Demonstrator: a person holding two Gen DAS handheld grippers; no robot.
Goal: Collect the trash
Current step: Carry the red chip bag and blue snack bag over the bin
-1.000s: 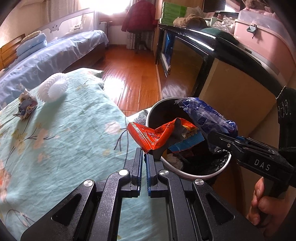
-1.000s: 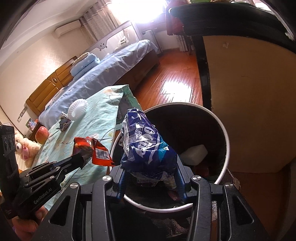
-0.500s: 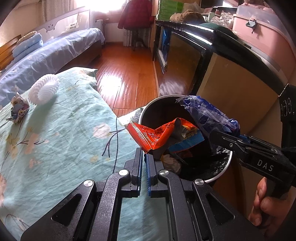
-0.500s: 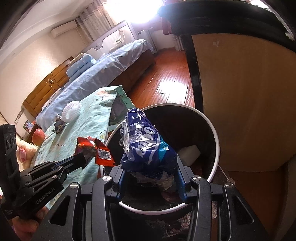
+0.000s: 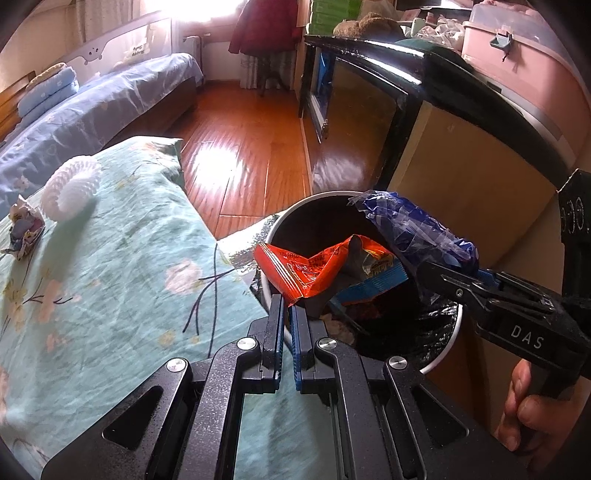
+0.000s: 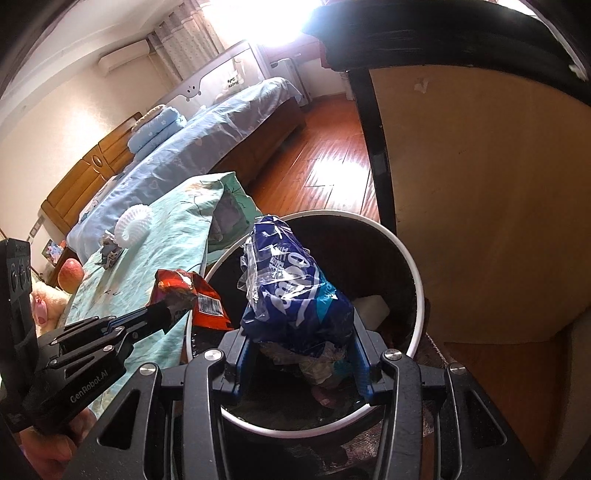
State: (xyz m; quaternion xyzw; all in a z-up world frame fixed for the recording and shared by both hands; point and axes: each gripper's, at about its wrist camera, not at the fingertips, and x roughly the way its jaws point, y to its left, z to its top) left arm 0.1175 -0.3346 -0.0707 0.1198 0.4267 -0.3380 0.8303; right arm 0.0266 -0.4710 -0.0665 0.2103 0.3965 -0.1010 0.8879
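Blown-out window (image 6: 258, 22) backlight, floor (image 5: 236, 173) glare, perhaps slight edge blur.

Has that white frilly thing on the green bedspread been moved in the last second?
No. The white frilly thing lies in the same spot beside the crumpled paper on the bedspread; only the camera view shifted.

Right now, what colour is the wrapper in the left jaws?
Orange-red wrapper; the left wrist view shows it best.

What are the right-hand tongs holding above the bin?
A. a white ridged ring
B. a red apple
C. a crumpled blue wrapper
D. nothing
C: the right tongs clamp a crumpled blue wrapper over the white-rimmed bin.
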